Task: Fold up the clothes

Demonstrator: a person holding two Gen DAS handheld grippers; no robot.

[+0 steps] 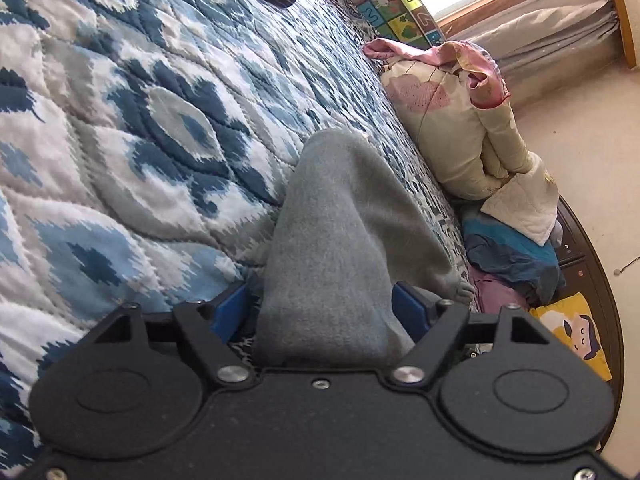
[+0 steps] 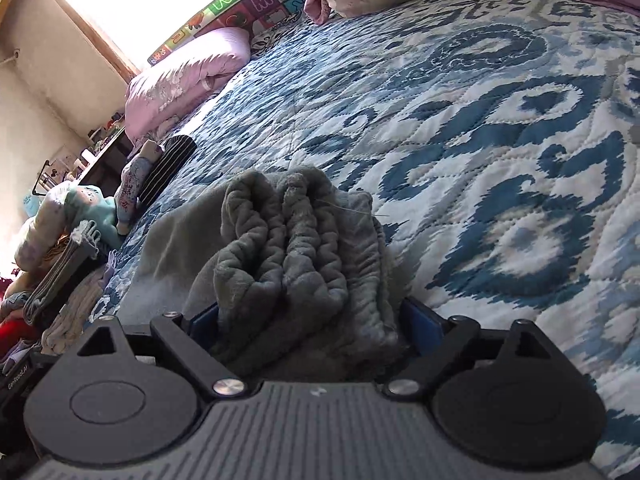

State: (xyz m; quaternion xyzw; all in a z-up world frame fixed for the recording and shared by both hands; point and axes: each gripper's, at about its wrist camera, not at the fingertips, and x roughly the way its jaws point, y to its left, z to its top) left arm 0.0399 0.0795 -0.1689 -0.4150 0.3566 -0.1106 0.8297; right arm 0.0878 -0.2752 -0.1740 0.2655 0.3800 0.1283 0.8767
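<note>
Grey garment [image 1: 344, 240] pinched between left tongs [image 1: 326, 312], right tongs [image 2: 316, 320]

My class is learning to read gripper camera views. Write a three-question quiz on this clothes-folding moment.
1. True or false: the left gripper holds grey fabric.
2. The right gripper grips which part of the grey garment? A smooth flat panel; B gathered, ruched band; C zip.
3. Fill in: the garment lies on a blue and white ____.

Key: 1 true. 2 B. 3 quilt.
</note>
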